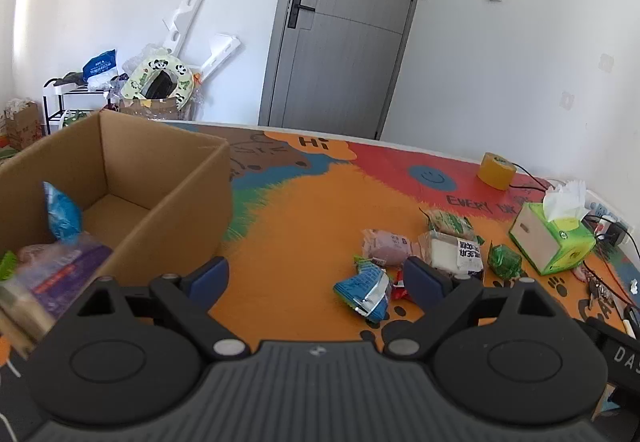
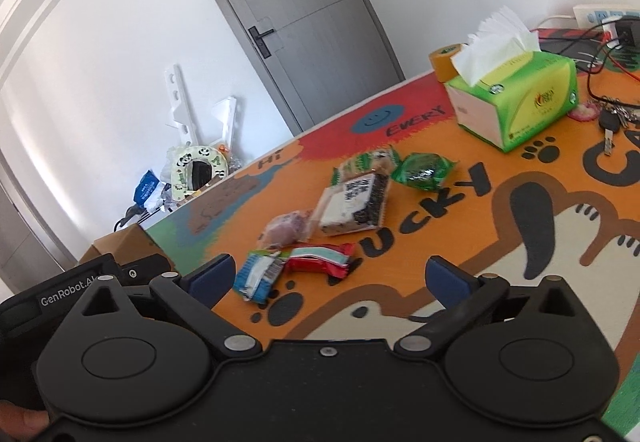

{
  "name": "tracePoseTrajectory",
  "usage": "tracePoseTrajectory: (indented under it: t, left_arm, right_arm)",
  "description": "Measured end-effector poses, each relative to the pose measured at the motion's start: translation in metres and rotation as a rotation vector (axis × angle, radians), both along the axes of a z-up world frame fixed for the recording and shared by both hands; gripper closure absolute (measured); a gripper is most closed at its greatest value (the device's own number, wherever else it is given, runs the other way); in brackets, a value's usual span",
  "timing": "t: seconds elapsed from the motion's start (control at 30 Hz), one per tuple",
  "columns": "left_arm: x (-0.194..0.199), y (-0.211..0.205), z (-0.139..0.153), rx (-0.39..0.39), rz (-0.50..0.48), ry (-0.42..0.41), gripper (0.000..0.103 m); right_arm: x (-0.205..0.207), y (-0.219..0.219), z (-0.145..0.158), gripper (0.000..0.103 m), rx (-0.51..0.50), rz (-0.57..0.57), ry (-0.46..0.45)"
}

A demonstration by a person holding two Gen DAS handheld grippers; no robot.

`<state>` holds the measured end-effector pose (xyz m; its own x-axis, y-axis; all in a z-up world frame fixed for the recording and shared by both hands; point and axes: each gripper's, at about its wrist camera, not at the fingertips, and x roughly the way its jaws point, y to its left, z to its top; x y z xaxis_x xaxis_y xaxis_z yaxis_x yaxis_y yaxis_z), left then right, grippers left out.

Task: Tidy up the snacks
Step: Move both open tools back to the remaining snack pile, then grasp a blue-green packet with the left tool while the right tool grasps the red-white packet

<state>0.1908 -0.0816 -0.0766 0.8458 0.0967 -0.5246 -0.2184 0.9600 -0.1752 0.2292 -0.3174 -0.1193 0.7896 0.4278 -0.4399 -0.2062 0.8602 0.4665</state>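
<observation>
Loose snacks lie on the colourful table mat (image 1: 304,234): a blue packet (image 1: 364,292), a red wrapper (image 2: 322,258), a pink bun (image 1: 386,246), a black-and-white cake pack (image 1: 454,252), a round green packet (image 1: 505,261) and a green-labelled pack (image 1: 452,222). A cardboard box (image 1: 132,177) at the left holds a blue packet (image 1: 60,213) and a purple pack (image 1: 60,274). My left gripper (image 1: 316,280) is open over the mat between the box and the snacks, with nothing between its fingers. My right gripper (image 2: 328,280) is open, just short of the blue packet (image 2: 259,277) and red wrapper.
A green tissue box (image 2: 516,97) and a yellow tape roll (image 1: 496,169) stand at the far right of the table. Keys (image 2: 610,121), cables and a power strip (image 2: 604,15) lie beyond them. A grey door (image 1: 340,33) and clutter on a rack (image 1: 100,77) are behind.
</observation>
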Motion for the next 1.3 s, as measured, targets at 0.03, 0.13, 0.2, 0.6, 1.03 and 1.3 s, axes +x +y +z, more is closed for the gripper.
tracePoseTrajectory:
  t: [0.03, 0.13, 0.2, 0.6, 1.03, 1.3]
  left_arm:
    - [0.003, -0.001, -0.002, -0.002, -0.001, 0.005, 0.01]
    - [0.01, -0.006, -0.006, -0.008, -0.009, 0.008, 0.01]
    - [0.017, -0.01, -0.01, 0.0, -0.017, 0.011, 0.011]
    - [0.059, -0.022, -0.043, 0.016, -0.048, 0.09, 0.017]
    - [0.071, -0.026, -0.052, 0.029, -0.053, 0.11, 0.063]
    - [0.061, -0.009, -0.048, 0.008, -0.016, 0.115, 0.065]
  right_arm:
    - [0.002, -0.002, -0.002, 0.0, 0.002, -0.002, 0.005]
    - [0.008, -0.008, -0.007, 0.001, 0.009, -0.007, 0.018]
    - [0.013, -0.009, -0.01, 0.004, 0.01, -0.004, 0.028]
    - [0.048, 0.003, -0.018, 0.019, 0.018, 0.035, 0.053]
    - [0.07, 0.01, -0.021, 0.021, 0.06, 0.08, 0.069]
    - [0.075, 0.023, -0.022, 0.021, 0.048, 0.123, 0.067]
